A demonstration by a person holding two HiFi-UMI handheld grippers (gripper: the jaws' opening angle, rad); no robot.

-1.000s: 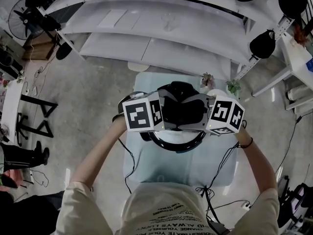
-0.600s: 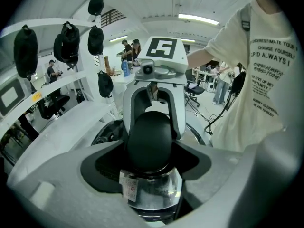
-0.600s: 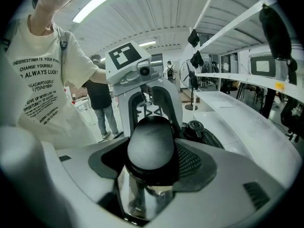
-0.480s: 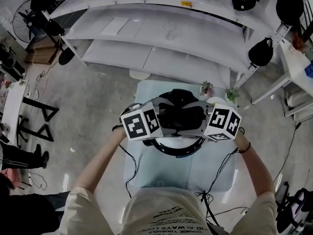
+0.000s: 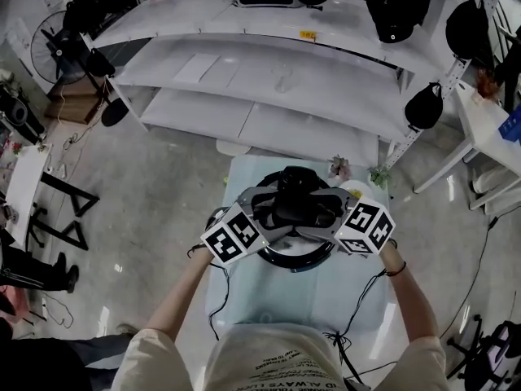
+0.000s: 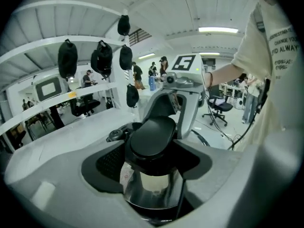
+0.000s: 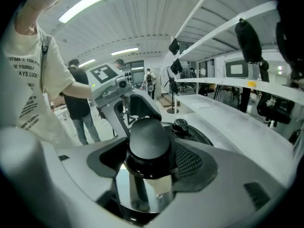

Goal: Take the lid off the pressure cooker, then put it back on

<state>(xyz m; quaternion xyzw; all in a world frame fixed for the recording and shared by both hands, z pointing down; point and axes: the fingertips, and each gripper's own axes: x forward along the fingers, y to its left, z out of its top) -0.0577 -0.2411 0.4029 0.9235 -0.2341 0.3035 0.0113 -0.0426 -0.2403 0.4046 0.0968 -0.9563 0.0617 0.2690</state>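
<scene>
Evidently I had both claws set at the pressure cooker [image 5: 297,262], which stood on the small table [image 5: 260,296] just below the head camera; the lid [image 5: 293,187] sat on the pot, as far as I could judge: its black top and the valve [image 7: 181,125] lay level, with no gap that I could see. The left gripper [image 5: 273,210] came in from one side and the right gripper [image 5: 323,212] from the other, so they faced each other across the lid. That made sense, since the cooker has a black handle at each side and a two-handed hold keeps a heavy lid level. In the left gripper view a side handle [image 6: 152,137] stood between the jaws, above the shiny steel wall [image 6: 152,186]; the jaws had just been opening, and dark gaps showed on either side of the handle, so I read them as wide apart and not pinching. The right gripper view told the same; its jaws had just been opening too, with the opposite handle [image 7: 148,139] between them but free of the ribbed pads [image 7: 187,161]. Both claws tilted down onto the handles — a fair angle for a fresh grip or for a clean withdrawal; which of the two the task called for I could not settle from this alone
</scene>
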